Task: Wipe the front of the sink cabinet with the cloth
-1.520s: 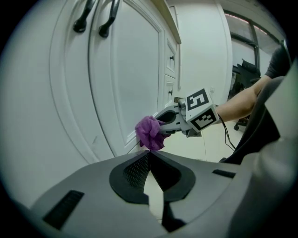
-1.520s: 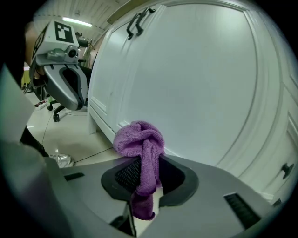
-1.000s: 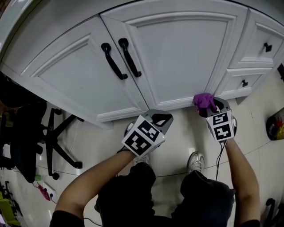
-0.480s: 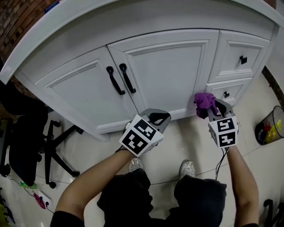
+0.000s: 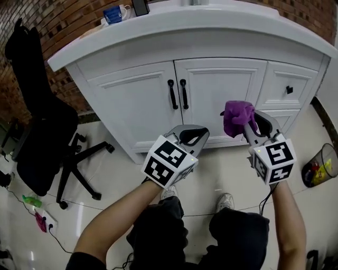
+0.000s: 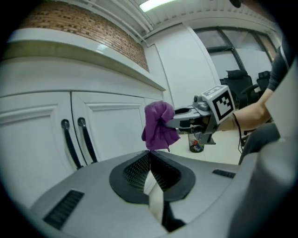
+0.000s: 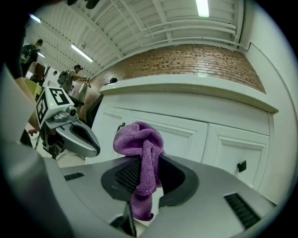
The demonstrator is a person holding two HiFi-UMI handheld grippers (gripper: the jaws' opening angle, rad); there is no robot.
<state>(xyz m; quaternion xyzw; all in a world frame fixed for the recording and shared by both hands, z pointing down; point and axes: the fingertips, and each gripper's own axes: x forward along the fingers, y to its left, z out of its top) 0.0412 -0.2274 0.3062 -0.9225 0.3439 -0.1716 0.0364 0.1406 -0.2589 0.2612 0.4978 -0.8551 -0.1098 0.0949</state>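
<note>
- The purple cloth (image 5: 236, 117) is bunched at the tip of the right hand-held gripper (image 5: 249, 126), in the right-centre of the head view, over the lower right part of the right-hand door. Whether it touches the door cannot be told.
- In the right gripper view the jaws are clamped on the cloth (image 7: 142, 153): a knot of it bulges above them and a tail hangs down between them.
- The right forearm reaches up from the bottom right, and the gripper's marker cube faces the camera.
- The left hand-held gripper (image 5: 190, 137) is held at centre frame, low before the doors. In its own view the jaws (image 6: 150, 160) meet at the tips with nothing between them, and the cloth (image 6: 159, 125) shows just beyond.
- The sink cabinet (image 5: 211, 89) is white and panelled. A pair of black handles (image 5: 177, 94) sits where its two doors meet, and two drawers with a black knob (image 5: 289, 90) are at the right.
- A white counter (image 5: 185, 26) overhangs the cabinet, with a blue-and-white cup (image 5: 112, 14) on it at the upper left.
- A brick wall (image 5: 53, 26) rises behind, and the floor (image 5: 121, 174) is of glossy pale tiles.
- A black office chair (image 5: 42, 137) stands at the left, well apart from the grippers.
- A mesh waste bin (image 5: 317, 169) with colourful contents sits at the right edge.
- The person's shoes (image 5: 227, 201) show below the grippers.
</note>
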